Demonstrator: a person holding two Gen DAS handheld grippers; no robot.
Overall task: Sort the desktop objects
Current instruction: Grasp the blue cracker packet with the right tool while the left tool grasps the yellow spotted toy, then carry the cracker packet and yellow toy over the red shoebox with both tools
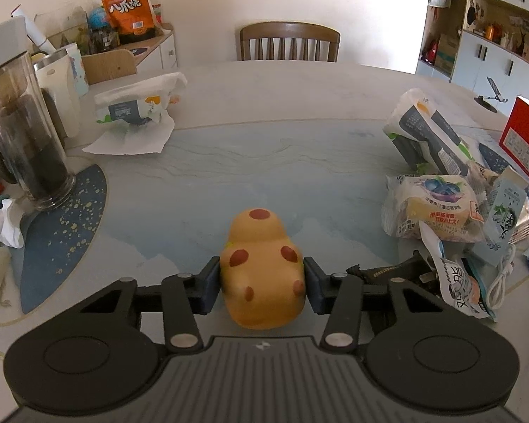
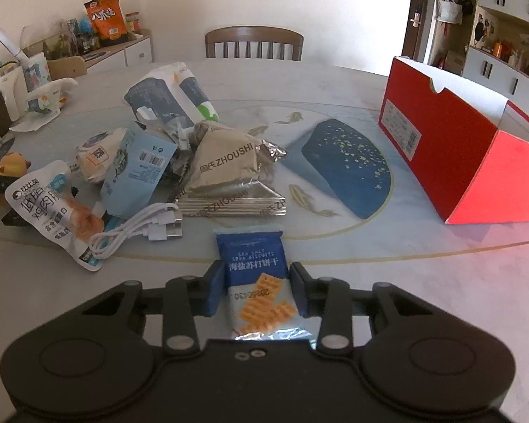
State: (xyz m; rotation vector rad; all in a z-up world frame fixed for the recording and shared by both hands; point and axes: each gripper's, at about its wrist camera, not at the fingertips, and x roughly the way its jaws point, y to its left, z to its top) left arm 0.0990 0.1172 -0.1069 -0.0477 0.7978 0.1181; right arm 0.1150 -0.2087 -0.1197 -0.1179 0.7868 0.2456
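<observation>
A yellow soft toy with brown spots [image 1: 261,246] lies on the table near the front edge in the left wrist view. My left gripper [image 1: 261,276] is shut on it, with a pad pressed against each flank. The right wrist view shows the same toy [image 2: 8,169] at the far left. A blue and white soda biscuit packet [image 2: 252,257] lies flat on the table. My right gripper [image 2: 257,283] is shut on its lower half, one pad at each long edge.
Between the two grippers lies a heap of snack packets [image 2: 225,162] with a white USB cable [image 2: 137,232]. An open red box [image 2: 451,141] stands at the right. At the left are a glass jar [image 1: 28,148] and a tissue pack [image 1: 134,109]. A chair [image 1: 289,40] stands behind the table.
</observation>
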